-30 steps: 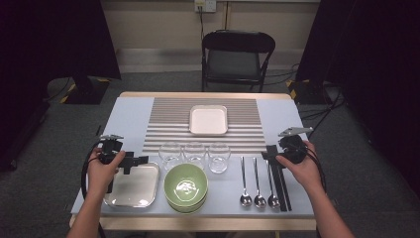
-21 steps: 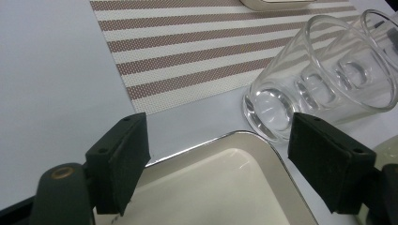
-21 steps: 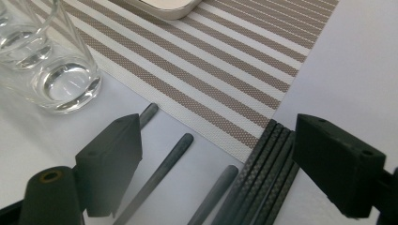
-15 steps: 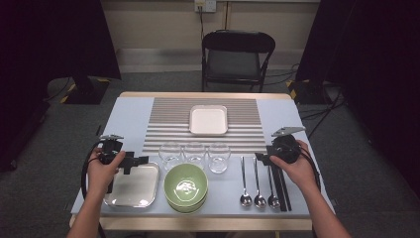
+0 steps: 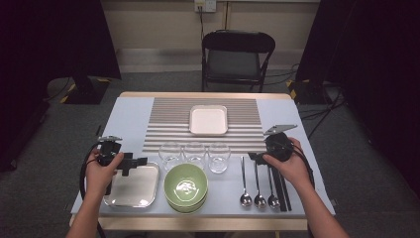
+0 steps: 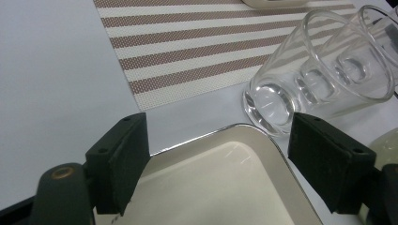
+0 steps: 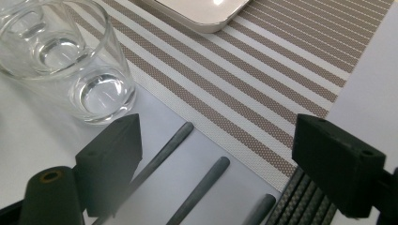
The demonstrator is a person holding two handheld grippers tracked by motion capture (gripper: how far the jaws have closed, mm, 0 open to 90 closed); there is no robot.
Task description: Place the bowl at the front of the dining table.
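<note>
Both claws agape, right claw (image 7: 216, 159) over spoon handles (image 7: 199, 190)

A black folding chair (image 5: 237, 57) stands at the top centre of the frame, beyond the far edge of the table (image 5: 129, 116). A striped placemat (image 5: 168, 124) lies across the middle, with a white square dish (image 5: 208, 120) on its upper part. A green bowl (image 5: 186, 186) sits at lower centre.

Left gripper (image 5: 134, 162) and right gripper (image 5: 253, 156): black, blocky jaws with screw holes. Grey three-cornered top plates, black looping cables. Forearms bare, no sleeves.
</note>
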